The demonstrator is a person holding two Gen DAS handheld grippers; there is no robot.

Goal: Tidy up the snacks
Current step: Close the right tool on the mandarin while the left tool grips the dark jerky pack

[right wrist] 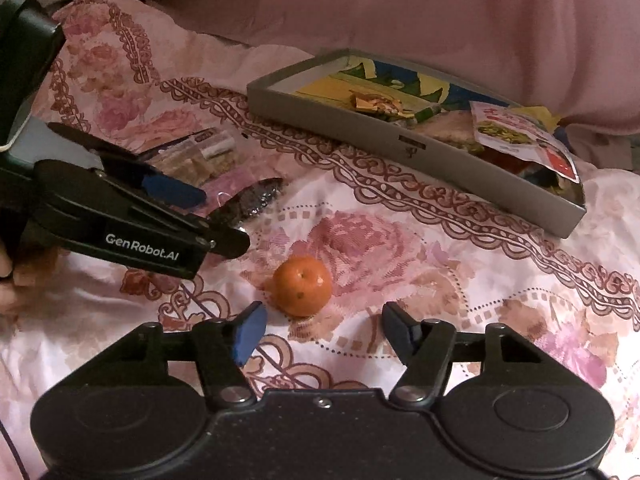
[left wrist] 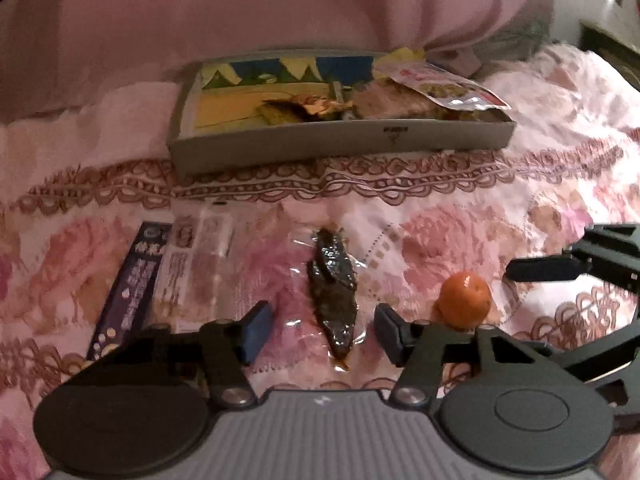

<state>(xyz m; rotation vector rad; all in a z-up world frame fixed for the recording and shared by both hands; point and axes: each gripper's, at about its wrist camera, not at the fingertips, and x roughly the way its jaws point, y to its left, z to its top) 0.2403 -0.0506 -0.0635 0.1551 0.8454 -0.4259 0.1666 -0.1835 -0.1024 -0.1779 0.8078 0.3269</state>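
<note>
While the left gripper [left wrist: 322, 330] hangs with its jaws spread wide and empty, a dark snack in clear wrap [left wrist: 333, 288] lies on the floral bedspread [left wrist: 460, 216] right between its blue pads [left wrist: 256, 330]. This seems to be the pick-up step; the next move probably calls for going lower and closing on the thin packet without catching the cloth. Just beside it, toward the left edge of the bed, lie a clear packet [left wrist: 200, 256] and a purple packet [left wrist: 132, 292] with Chinese characters too blurred to read. The grey box [left wrist: 340, 136] stands farther, near the pink pillow [left wrist: 240, 12], and already holds some snacks. The mandarin [left wrist: 464, 299] sits to the right.

In the right wrist view, the right gripper [right wrist: 324, 334] is also spread and grasps nothing; the mandarin [right wrist: 303, 286] lies just ahead of its pads [right wrist: 250, 334], a little left of the middle. The left gripper [right wrist: 212, 216] carries the writing "GenRobot.AI". A red-and-white pouch [right wrist: 524, 140] leans over the grey box [right wrist: 400, 152] at its right end; its print cannot be read.
</note>
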